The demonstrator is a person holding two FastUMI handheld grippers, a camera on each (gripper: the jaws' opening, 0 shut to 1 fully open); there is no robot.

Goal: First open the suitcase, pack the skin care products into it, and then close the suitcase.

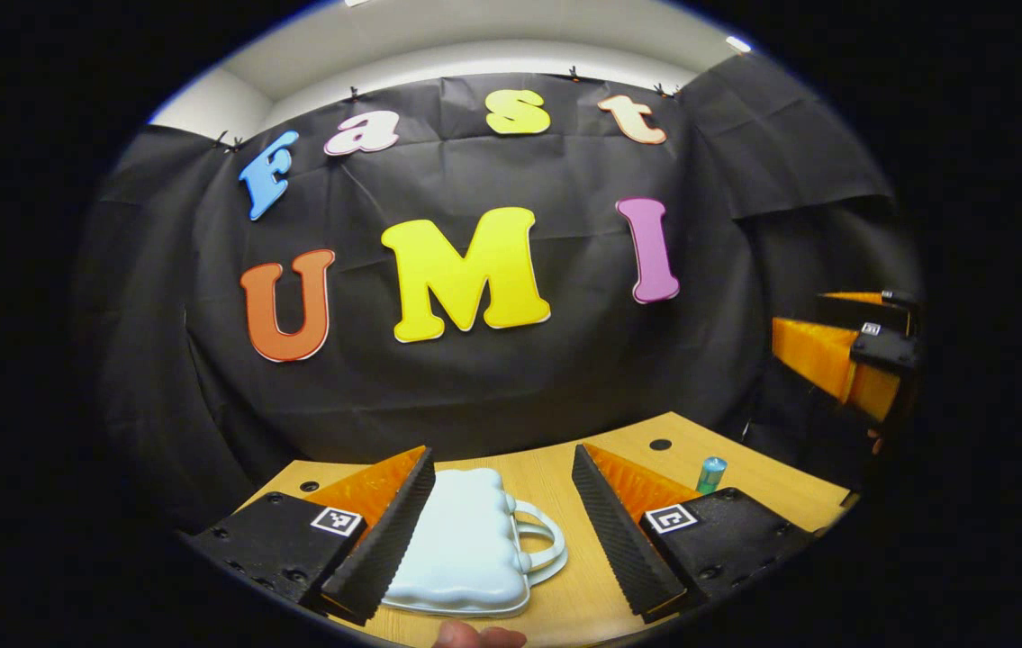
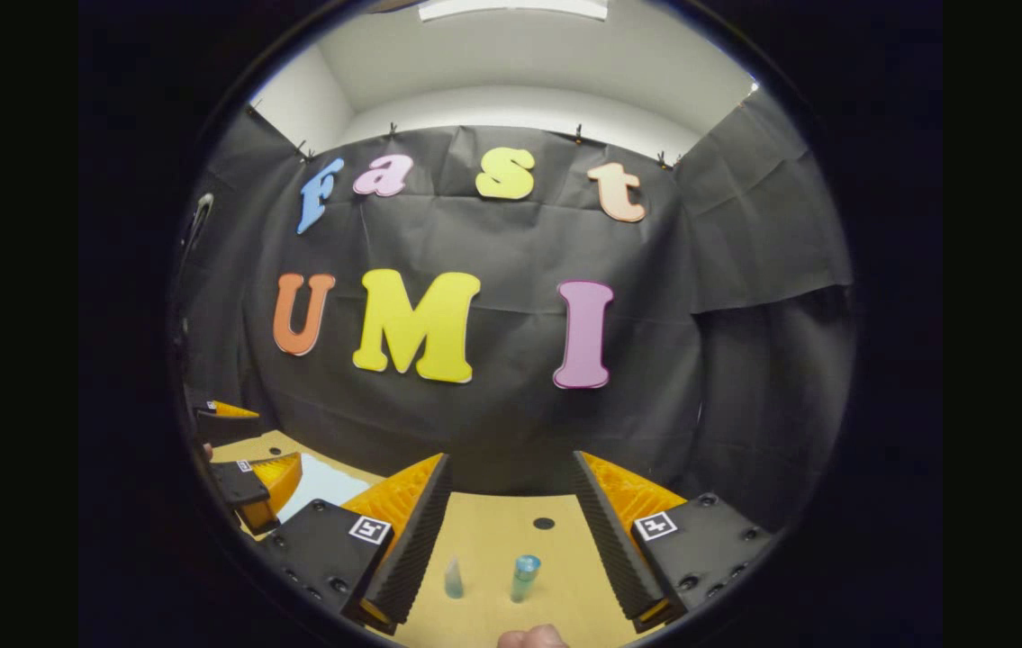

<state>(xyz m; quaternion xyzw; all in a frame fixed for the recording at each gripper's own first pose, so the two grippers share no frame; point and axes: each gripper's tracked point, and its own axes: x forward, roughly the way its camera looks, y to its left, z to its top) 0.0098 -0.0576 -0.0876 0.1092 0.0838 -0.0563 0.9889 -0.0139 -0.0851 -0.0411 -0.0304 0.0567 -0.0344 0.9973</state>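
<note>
Both hand-held grippers spread wide, gripping nothing. Left (image 1: 503, 531): closed suitcase (image 1: 465, 549) between its fingers. Right (image 2: 511, 540): two bottles (image 2: 524, 576) ahead on bare table (image 2: 483, 540).

A small pale blue suitcase (image 1: 465, 540) lies flat and shut at the bottom middle of the left gripper view. Its top is bumpy and its handle points to the right. At the bottom middle of the right gripper view, two little bottles stand upright near each other: a clear pointed bottle (image 2: 454, 579) on the left and a blue-capped bottle (image 2: 524, 577) on the right.
</note>
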